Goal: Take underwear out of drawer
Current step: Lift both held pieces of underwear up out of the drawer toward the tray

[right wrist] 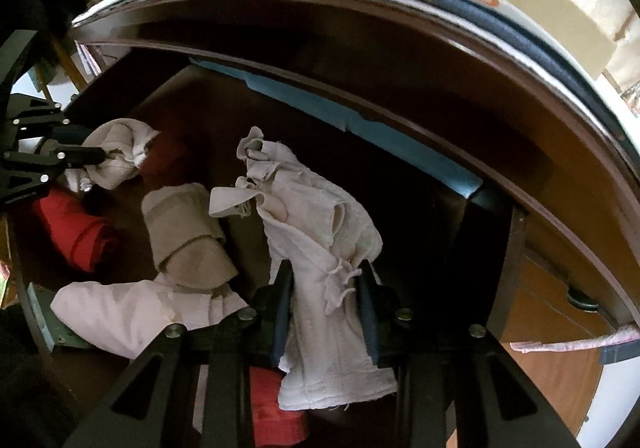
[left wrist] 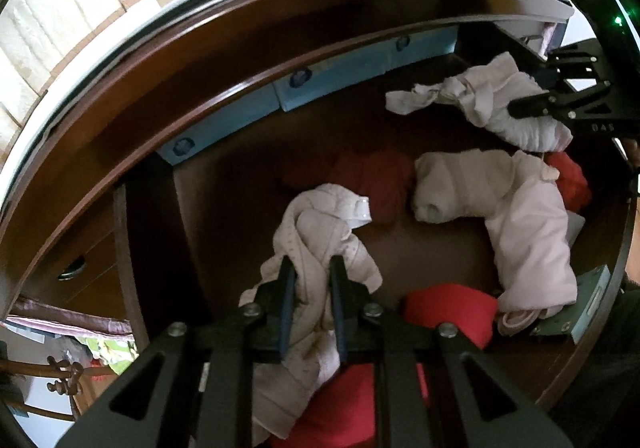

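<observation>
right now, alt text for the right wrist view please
The right hand-held gripper is shut on a pale undergarment over an open dark wooden drawer. Red and pale clothes remain inside; the left hand-held gripper grips another pale piece.

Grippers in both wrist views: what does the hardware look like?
Both the left gripper and right gripper are matte black with triangular cut-outs, silver screws and dark blue finger pads. Seen from the left view, the right one shows a green light.
</observation>
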Demonstrator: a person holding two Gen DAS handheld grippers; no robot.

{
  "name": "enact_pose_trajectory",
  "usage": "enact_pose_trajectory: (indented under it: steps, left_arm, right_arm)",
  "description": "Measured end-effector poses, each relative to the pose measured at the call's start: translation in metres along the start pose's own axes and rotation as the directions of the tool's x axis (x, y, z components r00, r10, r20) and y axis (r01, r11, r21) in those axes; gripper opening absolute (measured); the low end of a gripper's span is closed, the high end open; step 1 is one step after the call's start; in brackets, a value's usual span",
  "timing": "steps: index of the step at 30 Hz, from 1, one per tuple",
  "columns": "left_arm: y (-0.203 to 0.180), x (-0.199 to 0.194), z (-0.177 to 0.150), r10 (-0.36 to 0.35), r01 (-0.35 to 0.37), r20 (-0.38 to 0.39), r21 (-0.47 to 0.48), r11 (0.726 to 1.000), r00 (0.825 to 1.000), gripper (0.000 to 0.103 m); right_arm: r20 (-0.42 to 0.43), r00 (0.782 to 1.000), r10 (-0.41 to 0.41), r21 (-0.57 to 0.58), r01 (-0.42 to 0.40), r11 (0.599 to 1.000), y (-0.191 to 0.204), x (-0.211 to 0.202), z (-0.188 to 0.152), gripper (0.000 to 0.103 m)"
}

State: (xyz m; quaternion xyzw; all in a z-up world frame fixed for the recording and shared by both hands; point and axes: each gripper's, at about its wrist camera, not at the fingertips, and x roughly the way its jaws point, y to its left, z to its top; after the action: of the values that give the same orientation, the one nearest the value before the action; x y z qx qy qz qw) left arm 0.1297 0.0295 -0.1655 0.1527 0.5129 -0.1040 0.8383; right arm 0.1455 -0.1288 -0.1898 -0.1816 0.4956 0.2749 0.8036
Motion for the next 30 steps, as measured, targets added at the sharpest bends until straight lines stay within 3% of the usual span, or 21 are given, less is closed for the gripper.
enact_pose_trajectory:
  steps: [9, 30]
  left_arm:
    - [-0.002, -0.016, -0.006, 0.014, -0.014, 0.048, -0.003, 1.000, 0.999, 0.014]
    - [0.004, -0.046, -0.028, 0.022, -0.013, 0.150, -0.063, 0.998, 0.989, 0.013]
  right_arm:
    - [0.055, 0.998, 0.025, 0.006, -0.025, 1.000, -0.017, -0.037, -0.005, 0.032]
    - [0.139, 0.989, 0.059, -0.005, -0.059, 0.998, -0.031, -0.068, -0.025, 0.032]
